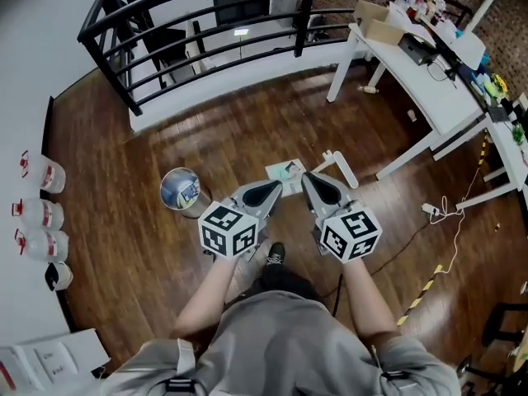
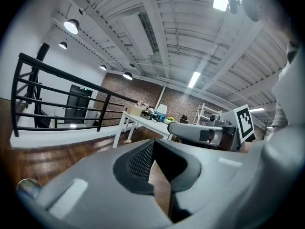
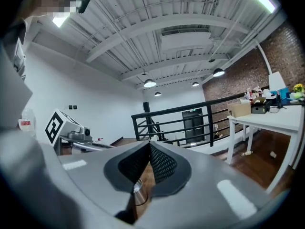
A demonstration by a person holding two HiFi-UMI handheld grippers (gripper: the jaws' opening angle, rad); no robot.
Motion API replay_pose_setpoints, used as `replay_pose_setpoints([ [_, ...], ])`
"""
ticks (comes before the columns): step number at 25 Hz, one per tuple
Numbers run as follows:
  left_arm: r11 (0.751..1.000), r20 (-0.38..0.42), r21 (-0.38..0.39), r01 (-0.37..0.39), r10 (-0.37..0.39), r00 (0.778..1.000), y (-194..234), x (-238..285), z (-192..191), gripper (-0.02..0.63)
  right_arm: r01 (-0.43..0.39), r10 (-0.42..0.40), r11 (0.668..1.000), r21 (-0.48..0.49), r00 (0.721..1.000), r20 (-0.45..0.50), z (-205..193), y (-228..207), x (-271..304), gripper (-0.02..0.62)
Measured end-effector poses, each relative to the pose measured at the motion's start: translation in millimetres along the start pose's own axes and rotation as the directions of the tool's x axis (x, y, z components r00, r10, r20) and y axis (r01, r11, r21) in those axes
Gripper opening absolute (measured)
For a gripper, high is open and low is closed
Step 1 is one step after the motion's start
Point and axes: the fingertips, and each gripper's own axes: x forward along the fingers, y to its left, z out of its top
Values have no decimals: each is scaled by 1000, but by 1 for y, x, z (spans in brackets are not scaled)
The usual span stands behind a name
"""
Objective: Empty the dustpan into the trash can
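Dustpan (image 1: pixel 286 172) lies on the wood floor just ahead of us, its white handle (image 1: pixel 342 169) on the right claw's (image 1: pixel 308 180) side, which we judge handy for pickup. Trash can (image 1: pixel 180 190) stands open-mouthed near the left claw (image 1: pixel 275 188). Both claws are closed and hold nothing. Floor between is free; tabletop (image 1: pixel 429 89) legs and railing (image 1: pixel 165 40) are well apart.

Operator's dress and rig.
Grey short-sleeved shirt (image 1: pixel 280 345), black shoe (image 1: pixel 275 256); left gripper (image 1: pixel 277 186) and right gripper (image 1: pixel 308 177) grey-shelled, black-and-white marker cubes (image 1: pixel 227 229).
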Motion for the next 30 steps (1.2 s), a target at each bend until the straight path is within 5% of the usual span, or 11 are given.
replay_pose_setpoints([
  [8, 999, -75, 36, 36, -34, 997, 26, 57, 6, 3, 86, -86, 996, 13, 996, -19, -5, -51, 28, 0],
  [14, 990, -162, 62, 127, -116, 980, 43, 84, -9, 3, 272, -266, 960, 68, 960, -87, -43, -85, 40, 0],
  [20, 970, -265, 83, 230, -201, 943, 43, 117, -41, 3, 463, -437, 872, 162, 883, -172, -103, -126, 25, 0],
  [26, 949, -318, 101, 299, -254, 914, 51, 140, -59, 3, 600, -551, 765, 235, 798, -246, -150, -173, 37, 152],
  [30, 944, -329, 96, 316, -269, 905, 62, 148, -60, 3, 665, -602, 689, 288, 747, -284, -179, -202, 48, 185],
])
